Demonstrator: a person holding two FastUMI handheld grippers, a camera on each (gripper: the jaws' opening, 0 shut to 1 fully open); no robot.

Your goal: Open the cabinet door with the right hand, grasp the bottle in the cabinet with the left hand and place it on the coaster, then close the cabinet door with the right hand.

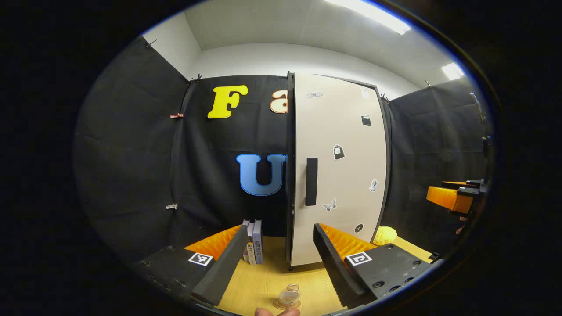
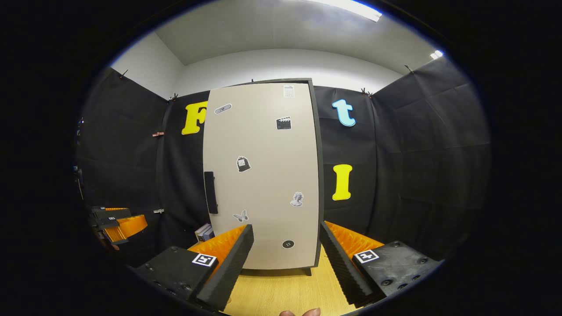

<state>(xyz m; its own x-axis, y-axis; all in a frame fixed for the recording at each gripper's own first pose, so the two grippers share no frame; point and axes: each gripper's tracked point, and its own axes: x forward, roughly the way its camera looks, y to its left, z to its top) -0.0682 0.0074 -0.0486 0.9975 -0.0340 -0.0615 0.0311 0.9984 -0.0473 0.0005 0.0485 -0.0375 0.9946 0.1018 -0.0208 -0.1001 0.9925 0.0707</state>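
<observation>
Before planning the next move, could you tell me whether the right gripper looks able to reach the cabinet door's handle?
Probably yes: the right gripper is open and faces the closed door, with nothing between it and the handle.

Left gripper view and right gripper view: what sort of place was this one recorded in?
Most likely a staged recording booth, not a real home. Black cloth walls hang clipped around a wooden table, and on it stands a small cabinet dotted with stickers, with a few books beside it.
</observation>
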